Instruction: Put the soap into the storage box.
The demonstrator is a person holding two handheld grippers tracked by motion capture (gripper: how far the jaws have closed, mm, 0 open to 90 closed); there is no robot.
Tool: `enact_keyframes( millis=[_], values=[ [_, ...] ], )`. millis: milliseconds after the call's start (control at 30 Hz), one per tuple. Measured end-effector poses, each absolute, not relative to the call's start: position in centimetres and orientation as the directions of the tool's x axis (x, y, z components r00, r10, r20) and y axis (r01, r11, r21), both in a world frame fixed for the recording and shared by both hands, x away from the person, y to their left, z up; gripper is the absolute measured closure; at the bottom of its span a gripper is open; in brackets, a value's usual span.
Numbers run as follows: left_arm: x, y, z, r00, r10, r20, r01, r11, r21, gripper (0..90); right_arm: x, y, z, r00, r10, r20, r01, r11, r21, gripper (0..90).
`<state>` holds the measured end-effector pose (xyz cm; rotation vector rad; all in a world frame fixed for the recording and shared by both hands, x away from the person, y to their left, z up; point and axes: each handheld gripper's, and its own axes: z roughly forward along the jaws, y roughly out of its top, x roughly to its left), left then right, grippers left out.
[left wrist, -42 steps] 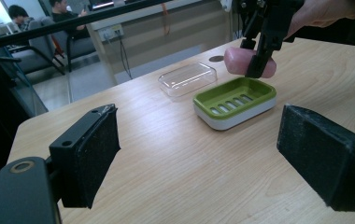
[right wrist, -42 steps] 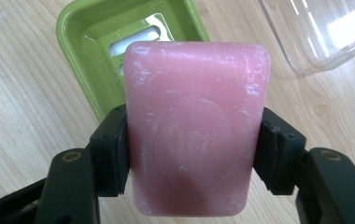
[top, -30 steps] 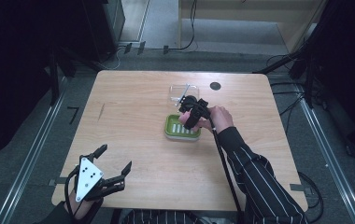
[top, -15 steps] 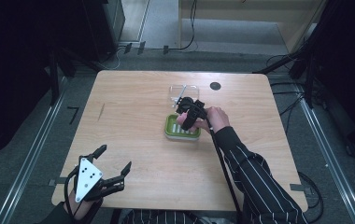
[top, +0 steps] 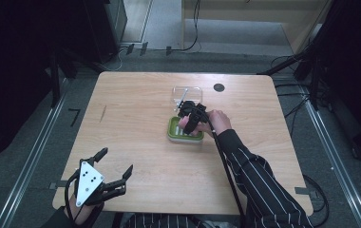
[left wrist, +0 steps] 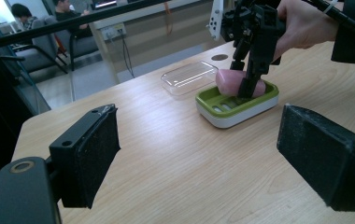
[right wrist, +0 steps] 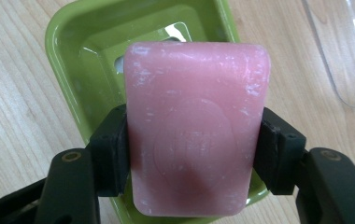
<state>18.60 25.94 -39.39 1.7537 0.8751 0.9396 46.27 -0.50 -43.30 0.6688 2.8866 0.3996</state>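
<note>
Right gripper view is showing the right gripper (right wrist: 192,154) clenching a pink bar of soap (right wrist: 194,126) between its two black jaws, one pad pressing each long side. Directly beneath the soap, a green soap dish (right wrist: 77,51) is sitting on the wooden table (right wrist: 12,107), with the soap hanging over its far half. Just beyond the dish, a clear plastic lid (top: 187,93) is lying flat on the table. From above, a hand in a striped sleeve (top: 259,175) is holding this gripper near the table's middle. At the near left corner, the left gripper (top: 109,172) is resting with jaws spread wide, grasping nothing, well apart from the dish.
</note>
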Motion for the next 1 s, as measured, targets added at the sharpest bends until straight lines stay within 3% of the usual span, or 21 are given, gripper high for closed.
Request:
enact_keyframes(
  millis=[1000],
  values=[
    [18.36, 26.05, -39.41, 0.445, 0.869, 0.216, 0.156, -0.313, 0.937, 13.3, 46.43, -0.18, -44.11, -0.904, 0.417, -0.092, 0.374, 0.878, 0.299, 37.2]
  ],
)
